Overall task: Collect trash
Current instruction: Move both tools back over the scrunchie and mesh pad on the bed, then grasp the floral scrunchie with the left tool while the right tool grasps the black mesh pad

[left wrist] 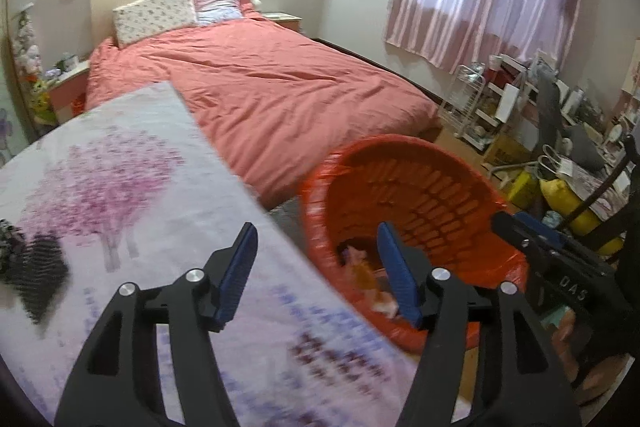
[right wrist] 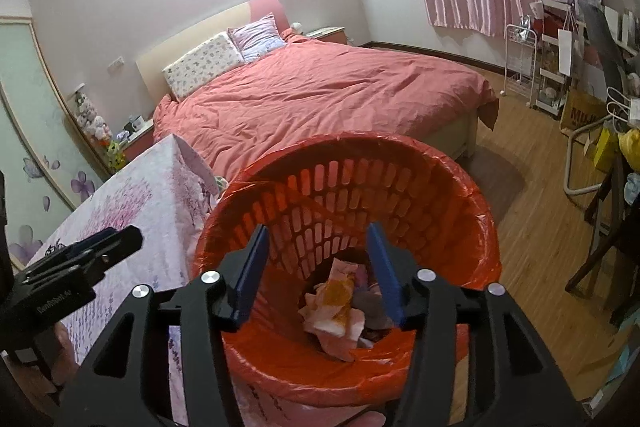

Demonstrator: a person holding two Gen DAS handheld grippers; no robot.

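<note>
Clearly the orange waste basket (right wrist: 440,187), lined with an orange bag, stands just beside the table's edge so that scraps can drop straight in; crumpled paper trash (right wrist: 336,311) already lies at its bottom. The right gripper (right wrist: 320,269) hangs over the basket's mouth, jaws spread and empty. The left gripper (left wrist: 316,269) straddles the edge of the floral tablecloth (left wrist: 120,167), its jaws likewise apart, gripping nothing. Open wooden floor (right wrist: 532,227) lies to the basket's right; the bed (right wrist: 320,99) closes the far side.
</note>
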